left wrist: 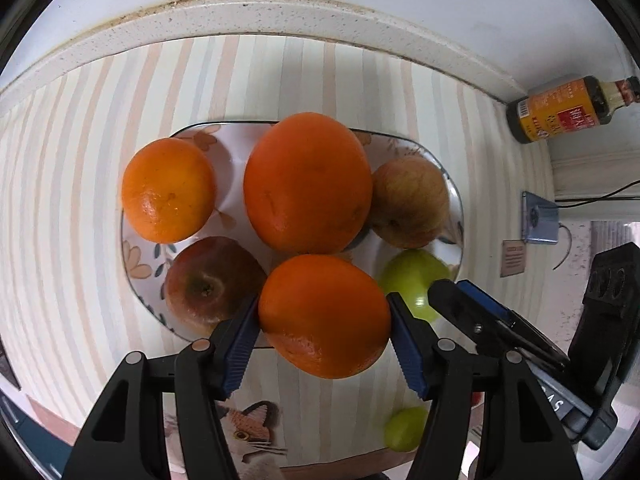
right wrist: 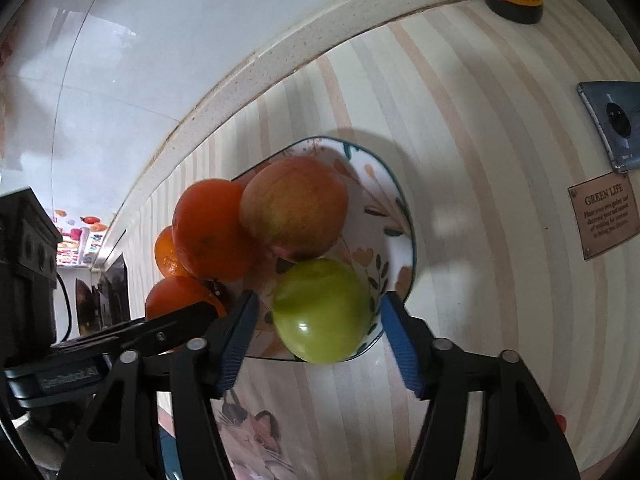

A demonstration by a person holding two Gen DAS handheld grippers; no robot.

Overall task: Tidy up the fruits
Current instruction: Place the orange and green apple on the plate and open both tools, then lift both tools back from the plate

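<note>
A floral plate point(left wrist: 454, 200) on the striped cloth holds two oranges point(left wrist: 308, 182), two reddish apples point(left wrist: 210, 282) and a green apple point(left wrist: 412, 276). My left gripper point(left wrist: 322, 320) is shut on a third orange point(left wrist: 324, 316) above the plate's near edge. In the right wrist view my right gripper point(right wrist: 316, 312) is open, its pads either side of the green apple point(right wrist: 322, 310) at the plate's point(right wrist: 400, 216) near rim, with gaps on both sides. A second small green fruit point(left wrist: 406, 428) lies on the cloth near me.
A sauce bottle point(left wrist: 568, 110) stands at the back right by the raised counter edge point(left wrist: 280, 12). A phone point(right wrist: 616, 124) and a brown card point(right wrist: 604, 216) lie right of the plate. A cat picture point(left wrist: 252, 432) is on the cloth's near edge.
</note>
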